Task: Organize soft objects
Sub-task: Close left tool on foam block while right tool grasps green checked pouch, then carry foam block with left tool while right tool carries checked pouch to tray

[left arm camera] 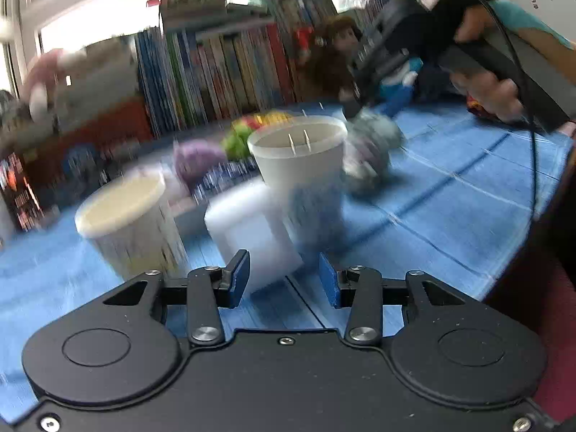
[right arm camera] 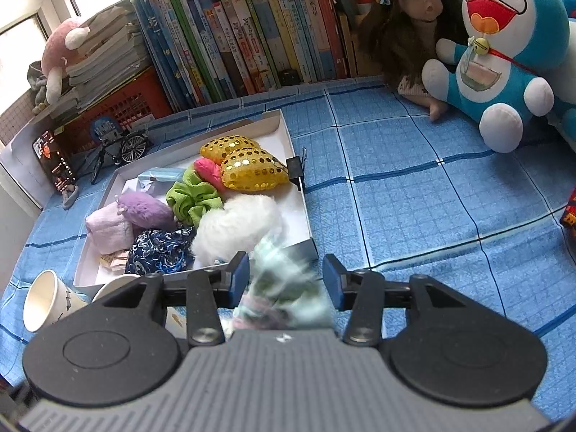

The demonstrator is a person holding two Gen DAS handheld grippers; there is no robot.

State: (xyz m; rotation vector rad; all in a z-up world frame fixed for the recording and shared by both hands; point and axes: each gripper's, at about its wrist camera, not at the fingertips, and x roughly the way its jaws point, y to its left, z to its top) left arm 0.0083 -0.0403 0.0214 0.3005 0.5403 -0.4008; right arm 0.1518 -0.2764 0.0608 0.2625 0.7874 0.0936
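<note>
A white shallow box point(right arm camera: 293, 165) on the blue checked cloth holds soft things: gold sequin cushions point(right arm camera: 248, 165), a green scrunchie point(right arm camera: 190, 198), a purple plush point(right arm camera: 144, 210), a white fluffy ball point(right arm camera: 237, 226) and a dark blue patterned pouch point(right arm camera: 162, 250). My right gripper point(right arm camera: 286, 277) is open; a blurred pale green and pink soft object point(right arm camera: 284, 288) lies between its fingers, falling or loose. In the left wrist view this object point(left arm camera: 370, 154) hangs below the right gripper. My left gripper point(left arm camera: 284, 275) is open and empty, facing paper cups point(left arm camera: 298, 158).
Paper cups point(right arm camera: 46, 298) lie by the box's near left corner. A Doraemon plush point(right arm camera: 496, 57) and a doll point(right arm camera: 414, 25) sit at the back right. Books point(right arm camera: 244, 32) line the back. A phone point(right arm camera: 54, 165) and a model bicycle point(right arm camera: 118, 151) stand at the left.
</note>
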